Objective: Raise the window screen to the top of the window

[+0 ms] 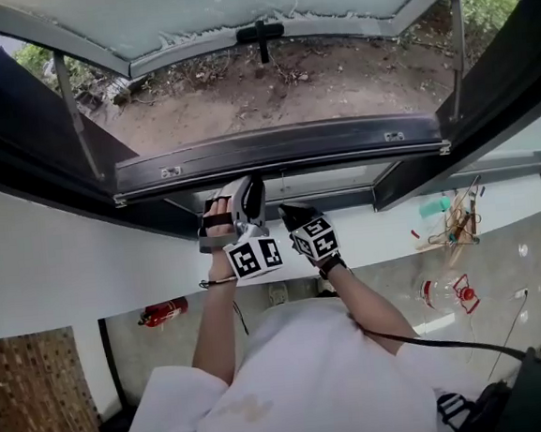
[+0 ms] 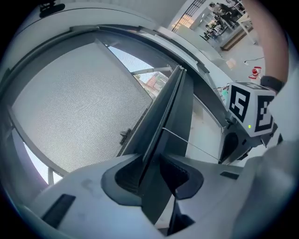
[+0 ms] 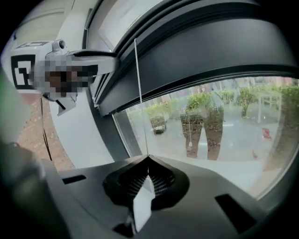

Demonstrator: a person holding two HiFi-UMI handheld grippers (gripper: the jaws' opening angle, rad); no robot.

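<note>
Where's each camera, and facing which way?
Head view: on the head, looking down at the screen rail; forearms, left claw, right claw show.
Left gripper view: on left claw, along the clamped rail; right claw's cube shows.
Right gripper view: on right claw, toward glass; pinches the cord.
Shared: gripper views both show rail, cord.

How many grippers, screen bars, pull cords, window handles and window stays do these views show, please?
Grippers: 2, left gripper and right gripper
Screen bar: 1
Pull cord: 1
Window handle: 1
Window stays: 2
Total: 7
</note>
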